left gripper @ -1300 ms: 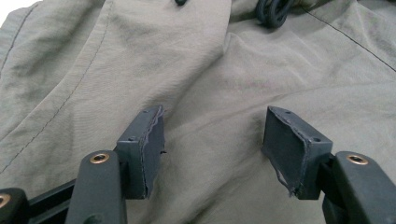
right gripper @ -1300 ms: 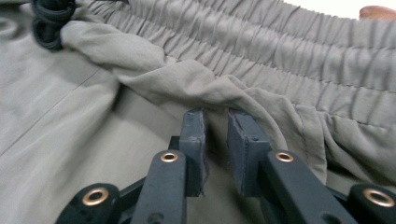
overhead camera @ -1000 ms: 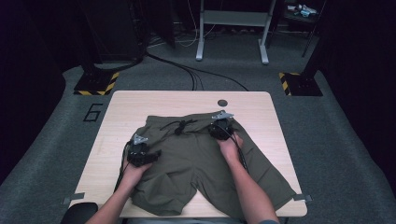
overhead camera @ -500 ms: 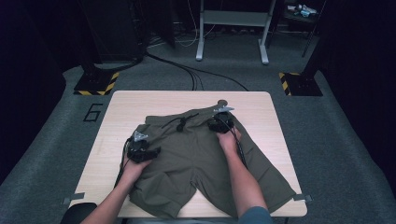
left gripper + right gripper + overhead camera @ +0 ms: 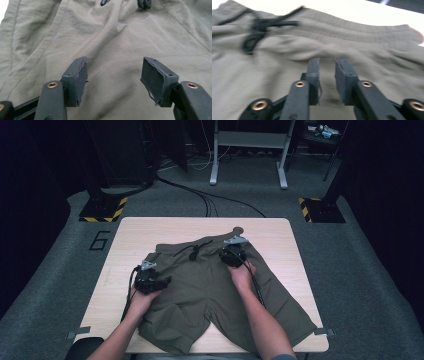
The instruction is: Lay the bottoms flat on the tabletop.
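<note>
Olive green shorts [image 5: 210, 285] lie spread on the light wooden table [image 5: 135, 235], waistband toward the far edge, with a black drawstring [image 5: 192, 252] at its middle. My left gripper [image 5: 165, 281] rests over the shorts' left side. Its jaws stand wide open above the bare fabric [image 5: 112, 37], with nothing between the pads [image 5: 80, 75]. My right gripper [image 5: 233, 251] sits just below the waistband [image 5: 362, 27], right of the drawstring [image 5: 259, 27]. Its jaws [image 5: 327, 62] have just been closing and now stand a narrow gap apart. The fabric lies under them and I see none pinched between the pads.
Both forearms come in from the near edge and lie over the shorts' legs. A small dark round mark [image 5: 237, 230] sits at the table's far edge. Beyond the table are floor cables [image 5: 200, 200], a metal stand [image 5: 247, 155] and two yellow-and-black striped bases [image 5: 102, 210].
The right gripper nudged toward the waistband and came back a little, and the fabric by the drawstring has shifted. The left gripper has stayed where it was.
</note>
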`<control>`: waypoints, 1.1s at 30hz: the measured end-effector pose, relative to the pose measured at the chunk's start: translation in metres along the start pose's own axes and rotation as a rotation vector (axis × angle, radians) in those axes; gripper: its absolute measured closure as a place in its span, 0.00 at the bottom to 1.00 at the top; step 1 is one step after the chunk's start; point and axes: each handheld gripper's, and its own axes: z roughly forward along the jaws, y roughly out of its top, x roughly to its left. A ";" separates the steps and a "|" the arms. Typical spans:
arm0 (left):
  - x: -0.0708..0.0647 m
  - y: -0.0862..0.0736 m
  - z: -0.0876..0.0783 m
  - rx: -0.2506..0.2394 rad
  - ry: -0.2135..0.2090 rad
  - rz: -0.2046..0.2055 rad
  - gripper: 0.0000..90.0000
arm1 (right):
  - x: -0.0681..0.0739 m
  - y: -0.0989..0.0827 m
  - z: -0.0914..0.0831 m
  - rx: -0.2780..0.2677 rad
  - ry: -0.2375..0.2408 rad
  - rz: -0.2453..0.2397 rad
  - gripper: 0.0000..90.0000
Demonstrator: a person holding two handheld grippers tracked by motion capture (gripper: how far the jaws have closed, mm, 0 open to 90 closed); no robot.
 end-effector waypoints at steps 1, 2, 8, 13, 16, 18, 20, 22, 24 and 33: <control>0.000 -0.001 -0.002 0.002 0.002 0.005 0.41 | 0.007 0.000 0.001 0.002 0.009 -0.013 0.84; -0.001 -0.002 -0.004 -0.002 0.005 0.000 0.40 | 0.013 0.001 0.002 -0.002 0.021 -0.034 0.85; 0.001 -0.010 -0.011 -0.004 0.009 -0.022 0.40 | 0.044 0.004 0.018 0.000 0.076 -0.060 0.88; 0.000 -0.010 -0.009 -0.012 0.015 -0.016 0.40 | 0.058 0.010 0.036 0.013 0.097 -0.080 0.85; -0.001 -0.008 -0.011 -0.013 0.015 -0.008 0.40 | 0.059 0.013 0.047 0.026 0.098 -0.068 0.81; -0.001 -0.008 -0.012 -0.019 0.014 -0.004 0.40 | 0.057 0.014 0.054 0.040 0.086 -0.072 0.79; -0.002 -0.007 -0.013 -0.023 0.012 -0.005 0.40 | 0.056 0.014 0.059 0.067 0.067 -0.045 0.77; -0.002 -0.006 -0.014 -0.022 0.011 -0.003 0.40 | 0.053 0.015 0.062 0.058 0.054 -0.032 0.78; -0.003 -0.005 -0.015 -0.031 0.012 -0.002 0.40 | 0.051 0.016 0.063 0.058 0.028 -0.036 0.78; -0.003 -0.003 -0.020 -0.044 0.004 0.000 0.39 | 0.016 0.021 0.069 0.054 -0.070 0.030 0.66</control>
